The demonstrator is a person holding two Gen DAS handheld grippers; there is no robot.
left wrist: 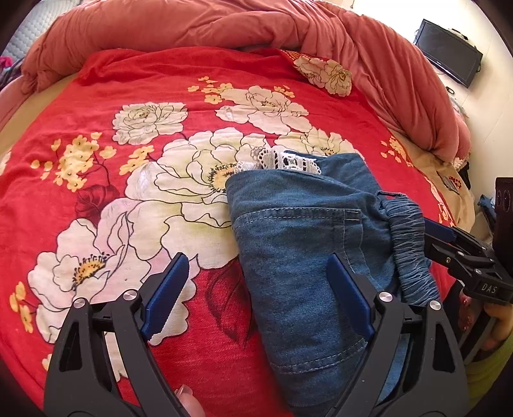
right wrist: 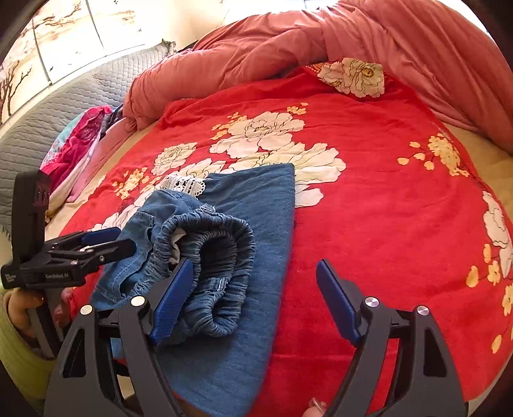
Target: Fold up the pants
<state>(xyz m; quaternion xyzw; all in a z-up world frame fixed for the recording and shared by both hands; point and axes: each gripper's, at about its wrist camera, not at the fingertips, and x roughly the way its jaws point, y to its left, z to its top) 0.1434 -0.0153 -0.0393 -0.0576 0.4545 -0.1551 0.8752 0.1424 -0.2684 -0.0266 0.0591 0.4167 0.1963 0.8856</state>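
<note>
The bed (right wrist: 481,166) is covered by a red blanket (left wrist: 160,80) with big white flowers, and on this blanket lie the folded blue denim pants (right wrist: 256,208) with white lace at one end, while a pink quilt (left wrist: 192,22) is bunched along the far edge.

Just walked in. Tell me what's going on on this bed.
A person is folding blue denim pants on a red floral bedspread, a handheld gripper in each hand. The pants lie folded over, elastic waistband bunched on top. The left gripper and right gripper are both open, gripping nothing.
</note>
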